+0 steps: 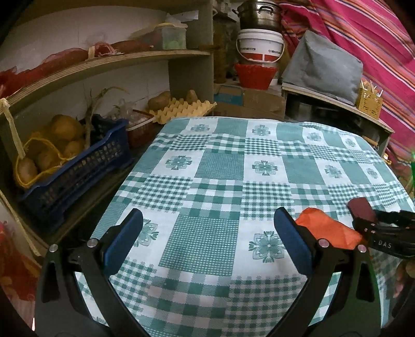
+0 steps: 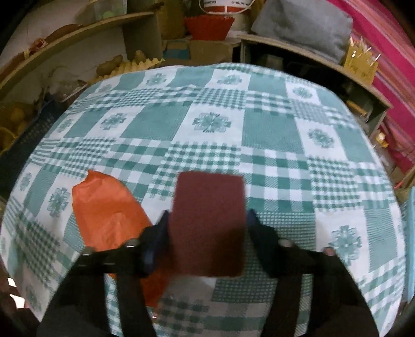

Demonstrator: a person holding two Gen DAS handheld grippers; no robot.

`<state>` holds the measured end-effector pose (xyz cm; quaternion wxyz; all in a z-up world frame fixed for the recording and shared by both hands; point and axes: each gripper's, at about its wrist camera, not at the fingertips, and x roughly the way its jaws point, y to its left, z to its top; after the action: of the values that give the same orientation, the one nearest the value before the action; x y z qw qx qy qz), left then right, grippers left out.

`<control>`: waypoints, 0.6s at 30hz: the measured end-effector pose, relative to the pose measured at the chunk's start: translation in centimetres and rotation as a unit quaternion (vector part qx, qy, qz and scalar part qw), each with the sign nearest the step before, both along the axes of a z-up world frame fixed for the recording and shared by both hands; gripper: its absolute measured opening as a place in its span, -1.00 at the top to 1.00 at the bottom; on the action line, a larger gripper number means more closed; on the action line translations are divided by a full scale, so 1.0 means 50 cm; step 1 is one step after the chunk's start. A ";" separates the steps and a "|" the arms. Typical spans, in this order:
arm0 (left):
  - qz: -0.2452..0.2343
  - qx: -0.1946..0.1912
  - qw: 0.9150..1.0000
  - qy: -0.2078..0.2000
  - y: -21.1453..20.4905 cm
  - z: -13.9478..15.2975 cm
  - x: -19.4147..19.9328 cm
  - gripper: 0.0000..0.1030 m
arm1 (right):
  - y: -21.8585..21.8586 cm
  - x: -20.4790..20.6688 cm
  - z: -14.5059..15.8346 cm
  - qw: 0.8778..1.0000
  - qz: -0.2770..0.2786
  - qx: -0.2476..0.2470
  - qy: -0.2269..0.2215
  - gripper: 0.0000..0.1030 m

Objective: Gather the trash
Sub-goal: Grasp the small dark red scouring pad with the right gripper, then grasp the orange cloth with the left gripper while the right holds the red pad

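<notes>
Right gripper clamps a maroon scouring pad beside the orange wrapper; left gripper gapes empty, so wrapper pickup appears next.

Home pantry corner: shelves with potatoes, egg tray, stacked pots; checked cloth on tabletop.

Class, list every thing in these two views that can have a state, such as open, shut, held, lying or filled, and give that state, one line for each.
Left gripper: open, nothing between its blue pads.
Right gripper: shut on the dark red scouring pad.
Dark red scouring pad: held, sticking forward.
Crumpled orange paper: lying loose on the cloth.
Green checked tablecloth: spread flat.
Dark blue plastic crate: filled with potatoes.
</notes>
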<state>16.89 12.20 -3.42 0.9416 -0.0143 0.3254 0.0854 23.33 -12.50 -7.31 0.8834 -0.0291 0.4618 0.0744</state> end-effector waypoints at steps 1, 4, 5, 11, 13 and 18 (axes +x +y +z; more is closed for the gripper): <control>-0.001 0.002 1.000 0.000 -0.003 -0.001 0.000 -0.89 | -0.001 0.000 0.001 1.000 0.001 0.002 -0.001 -0.08; -0.005 0.010 1.000 0.002 -0.014 -0.002 0.002 -0.89 | -0.008 -0.001 0.006 1.000 0.001 0.005 -0.006 -0.08; -0.006 0.011 1.000 0.002 -0.019 -0.003 0.002 -0.89 | -0.012 -0.001 0.008 1.000 -0.001 0.005 -0.008 -0.08; -0.016 0.006 1.000 0.002 -0.047 0.004 0.009 -0.89 | -0.058 -0.005 0.037 0.999 -0.024 -0.009 -0.031 -0.08; -0.023 0.005 1.000 0.000 -0.064 0.007 0.013 -0.89 | -0.082 -0.007 0.046 0.999 -0.032 -0.013 -0.037 -0.08; -0.048 0.008 0.999 -0.001 -0.115 0.009 0.019 -0.89 | -0.144 -0.017 0.065 0.997 -0.057 -0.009 -0.048 -0.08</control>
<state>17.85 6.47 -2.98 0.9450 0.0085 0.3241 0.0424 22.47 -19.69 -4.04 0.9071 -0.0145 0.4203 0.0184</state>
